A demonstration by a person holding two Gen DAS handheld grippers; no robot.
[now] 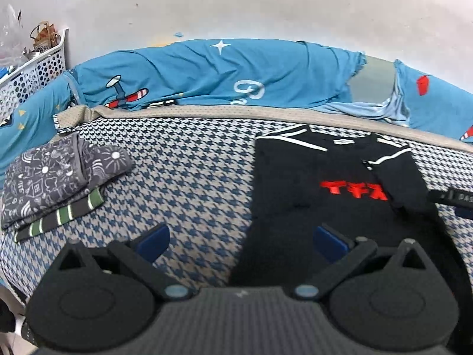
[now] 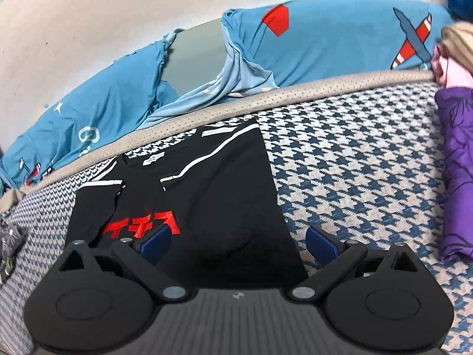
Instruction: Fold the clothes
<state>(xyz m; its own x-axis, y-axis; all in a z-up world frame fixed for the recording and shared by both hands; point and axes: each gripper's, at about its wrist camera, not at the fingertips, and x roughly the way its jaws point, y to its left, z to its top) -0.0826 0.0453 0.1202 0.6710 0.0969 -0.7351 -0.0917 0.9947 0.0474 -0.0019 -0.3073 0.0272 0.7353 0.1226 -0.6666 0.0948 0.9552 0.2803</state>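
Observation:
A black T-shirt (image 1: 325,183) with white stripes and red letters lies flat on the houndstooth mattress (image 1: 189,177), both sleeves folded inward over its chest. My left gripper (image 1: 241,241) is open above the shirt's left edge, nothing between its blue pads. In the right wrist view the same black T-shirt (image 2: 212,195) lies ahead, and my right gripper (image 2: 238,242) hangs open over its lower right edge, empty. The tip of the other gripper (image 1: 452,198) shows at the right edge of the left wrist view.
A folded grey patterned garment (image 1: 56,177) sits on a green striped one (image 1: 68,216) at the left. A blue printed quilt (image 1: 207,74) runs along the wall. A white perforated basket (image 1: 32,74) stands far left. A purple garment (image 2: 458,162) and pink cloth (image 2: 449,68) lie at the right.

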